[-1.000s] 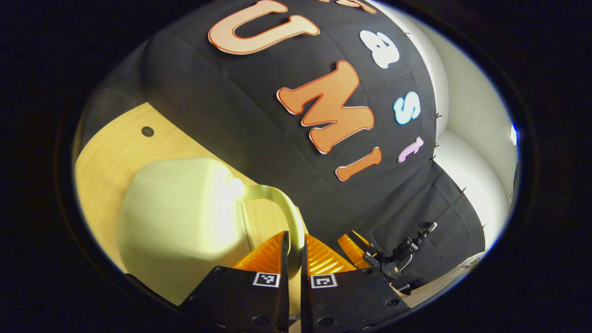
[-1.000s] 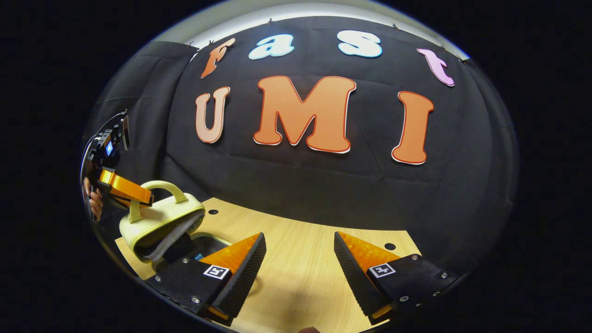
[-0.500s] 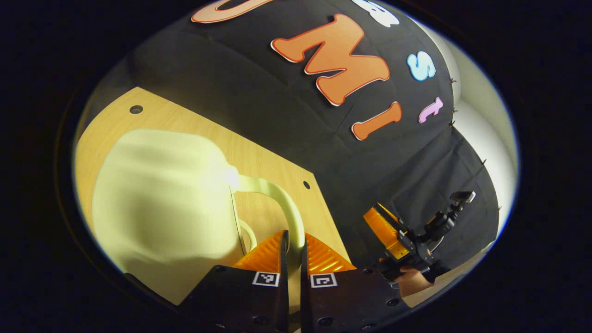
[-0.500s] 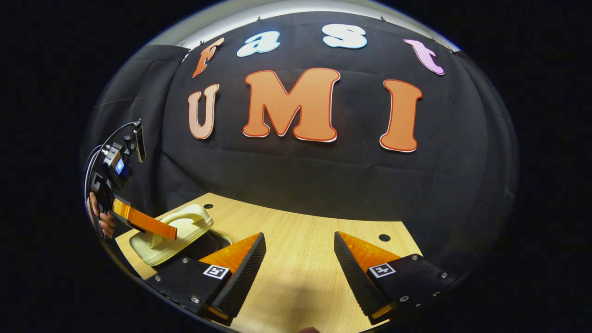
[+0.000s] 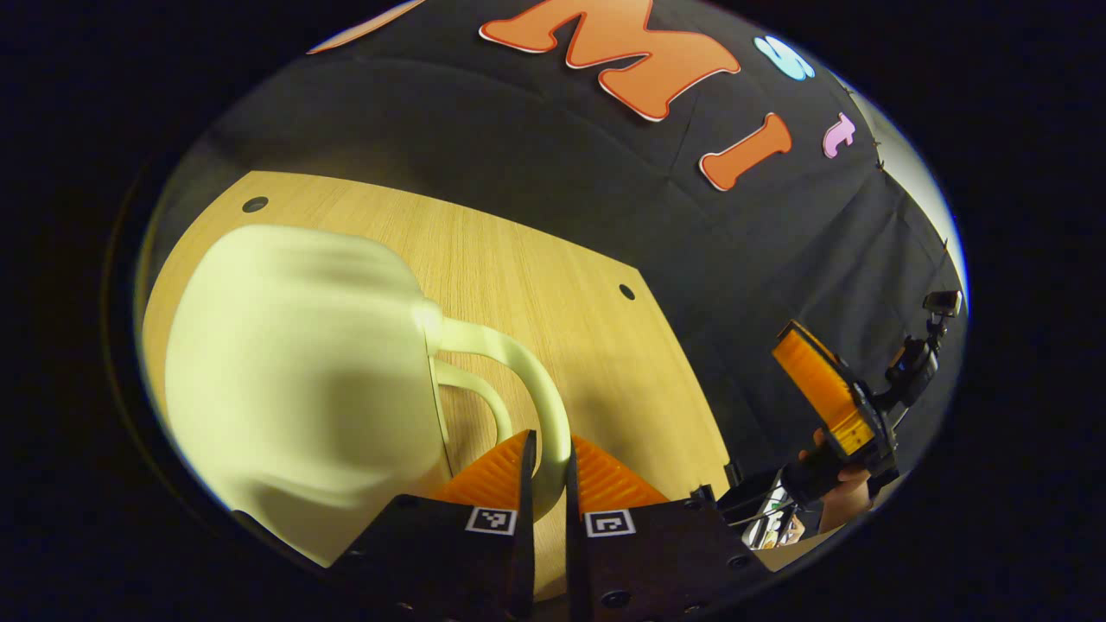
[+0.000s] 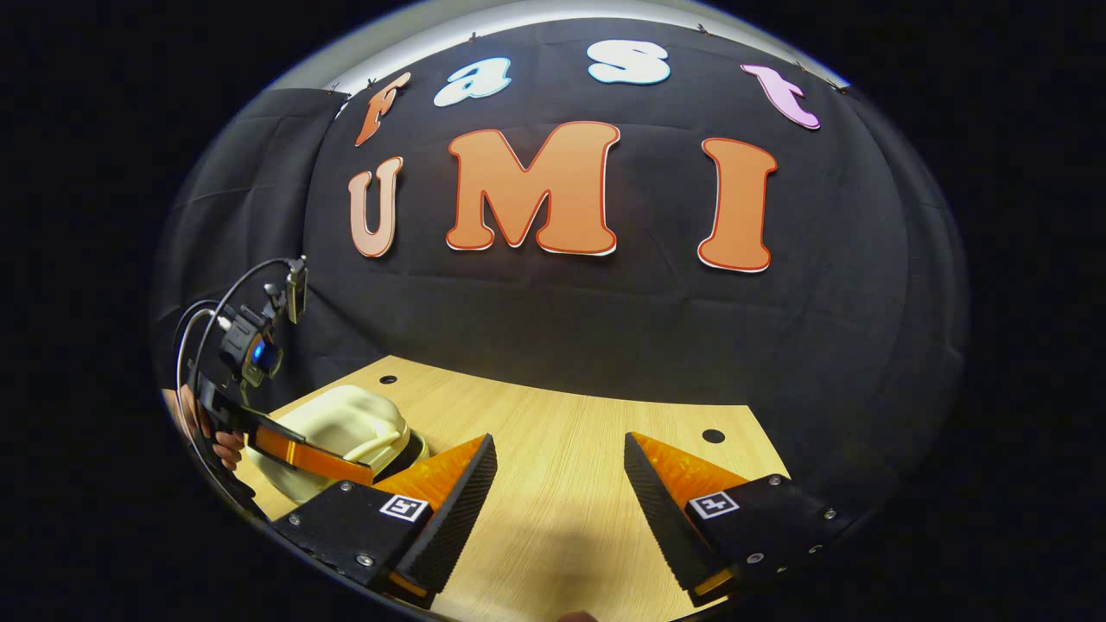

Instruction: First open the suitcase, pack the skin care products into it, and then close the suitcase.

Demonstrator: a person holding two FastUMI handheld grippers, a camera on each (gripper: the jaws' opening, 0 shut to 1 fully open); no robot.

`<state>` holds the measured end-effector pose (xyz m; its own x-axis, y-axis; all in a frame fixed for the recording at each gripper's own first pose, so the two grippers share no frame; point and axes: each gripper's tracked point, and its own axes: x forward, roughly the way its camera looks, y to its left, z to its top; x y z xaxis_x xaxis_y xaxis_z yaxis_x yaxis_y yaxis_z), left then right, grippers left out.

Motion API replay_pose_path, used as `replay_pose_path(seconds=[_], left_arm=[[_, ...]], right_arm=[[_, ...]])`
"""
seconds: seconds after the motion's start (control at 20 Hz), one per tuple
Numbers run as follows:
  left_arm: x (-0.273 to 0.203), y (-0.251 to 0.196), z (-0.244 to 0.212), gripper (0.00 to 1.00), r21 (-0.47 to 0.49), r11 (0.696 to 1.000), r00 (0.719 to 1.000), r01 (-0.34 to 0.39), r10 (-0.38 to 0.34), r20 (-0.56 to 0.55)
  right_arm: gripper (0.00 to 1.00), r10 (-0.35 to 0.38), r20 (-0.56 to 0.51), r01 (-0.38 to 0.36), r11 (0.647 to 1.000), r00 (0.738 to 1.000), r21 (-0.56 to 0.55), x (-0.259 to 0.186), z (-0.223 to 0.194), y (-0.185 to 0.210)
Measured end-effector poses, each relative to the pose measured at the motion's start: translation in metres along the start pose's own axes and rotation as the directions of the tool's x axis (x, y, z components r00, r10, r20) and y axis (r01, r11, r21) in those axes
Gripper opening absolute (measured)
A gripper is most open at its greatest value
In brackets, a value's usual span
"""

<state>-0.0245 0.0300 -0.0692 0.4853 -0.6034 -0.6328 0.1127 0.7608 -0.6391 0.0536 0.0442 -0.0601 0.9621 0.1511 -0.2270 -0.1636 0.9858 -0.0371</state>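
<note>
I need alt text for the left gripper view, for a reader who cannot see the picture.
The left gripper, its orange ribbed jaws closed, pinches the curved handle of a pale yellow, rounded hard-shell suitcase lying on a light wooden table. At the right, a hand holds the right gripper in front of the black cloth wall.

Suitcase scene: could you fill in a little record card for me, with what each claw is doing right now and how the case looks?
Suitcase: pale yellow-green, lid down on the wooden table
Left claw: shut on the handle of the lid
Right claw: open, holding nothing, above bare table
Skin care products: cannot be told from these views
Task stage: looks like the closing step
</note>
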Motion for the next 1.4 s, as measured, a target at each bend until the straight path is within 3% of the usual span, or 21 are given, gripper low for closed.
replay_pose_path(seconds=[0.2, 0.35, 0.4, 0.45, 0.5, 0.6, 0.65, 0.7, 0.85, 0.9, 1.0, 1.15, 1.25, 1.4], left_arm=[[0.003, -0.003, -0.022, 0.23, 0.010, 0.999, 0.997, -0.048, 0.049, -0.065], [0.006, -0.030, -0.014, 0.24, 0.009, 1.000, 1.000, 0.010, -0.010, -0.025], [0.003, -0.036, -0.008, 0.40, 0.026, 1.000, 1.000, 0.011, -0.011, -0.004], [-0.001, -0.039, -0.002, 0.42, 0.049, 0.999, 1.000, 0.000, -0.001, 0.023], [-0.007, -0.044, 0.005, 0.53, 0.085, 0.996, 0.998, -0.022, 0.016, 0.062], [-0.020, -0.055, 0.025, 0.59, 0.148, 0.987, 0.988, -0.067, 0.045, 0.146], [-0.028, -0.063, 0.040, 0.73, 0.177, 0.979, 0.979, -0.096, 0.061, 0.196], [-0.037, -0.070, 0.057, 0.87, 0.202, 0.970, 0.962, -0.133, 0.077, 0.263], [-0.065, -0.079, 0.094, 0.88, 0.228, 0.940, 0.882, -0.255, 0.130, 0.452], [-0.072, -0.082, 0.101, 0.93, 0.218, 0.934, 0.850, -0.284, 0.140, 0.507], [-0.092, -0.099, 0.126, 0.93, 0.191, 0.933, 0.742, -0.305, 0.107, 0.661], [-0.128, -0.118, 0.146, 0.93, 0.205, 0.921, 0.600, -0.330, 0.037, 0.799], [-0.131, -0.121, 0.148, 0.93, 0.218, 0.888, 0.558, -0.404, 0.050, 0.828], [-0.128, -0.128, 0.148, 0.97, 0.241, 0.841, 0.545, -0.485, 0.075, 0.835]], right_arm=[[0.94, 0.007, -0.001, -0.007, 1.000, 1.000, -0.011, -0.002, -0.003, -0.009], [0.94, 0.009, 0.005, -0.009, 1.000, 1.000, -0.021, -0.005, -0.002, -0.015], [0.94, 0.011, 0.008, -0.011, 1.000, 1.000, -0.021, -0.005, -0.002, -0.017], [0.94, 0.012, 0.013, -0.012, 1.000, 1.000, -0.017, -0.005, 0.000, -0.019], [0.94, 0.010, 0.023, -0.009, 1.000, 1.000, -0.014, -0.006, 0.004, -0.020], [0.94, 0.011, 0.050, -0.010, 1.000, 0.999, -0.013, -0.006, 0.012, -0.020], [0.94, 0.014, 0.067, -0.013, 1.000, 0.998, -0.018, -0.007, 0.017, -0.018], [0.94, 0.012, 0.086, -0.010, 1.000, 0.996, -0.027, -0.008, 0.024, -0.018], [0.94, 0.019, 0.141, -0.012, 0.999, 0.990, -0.050, -0.010, 0.041, -0.013], [0.94, 0.026, 0.154, -0.018, 0.998, 0.988, -0.053, -0.011, 0.045, -0.011], [0.94, 0.049, 0.192, -0.040, 0.998, 0.980, -0.050, -0.014, 0.054, -0.002], [0.94, 0.058, 0.232, -0.048, 0.998, 0.971, -0.052, -0.018, 0.062, 0.003], [0.94, 0.071, 0.253, -0.060, 0.997, 0.965, -0.050, -0.022, 0.068, 0.008], [0.94, 0.070, 0.285, -0.060, 0.997, 0.956, -0.046, -0.025, 0.075, 0.008]])
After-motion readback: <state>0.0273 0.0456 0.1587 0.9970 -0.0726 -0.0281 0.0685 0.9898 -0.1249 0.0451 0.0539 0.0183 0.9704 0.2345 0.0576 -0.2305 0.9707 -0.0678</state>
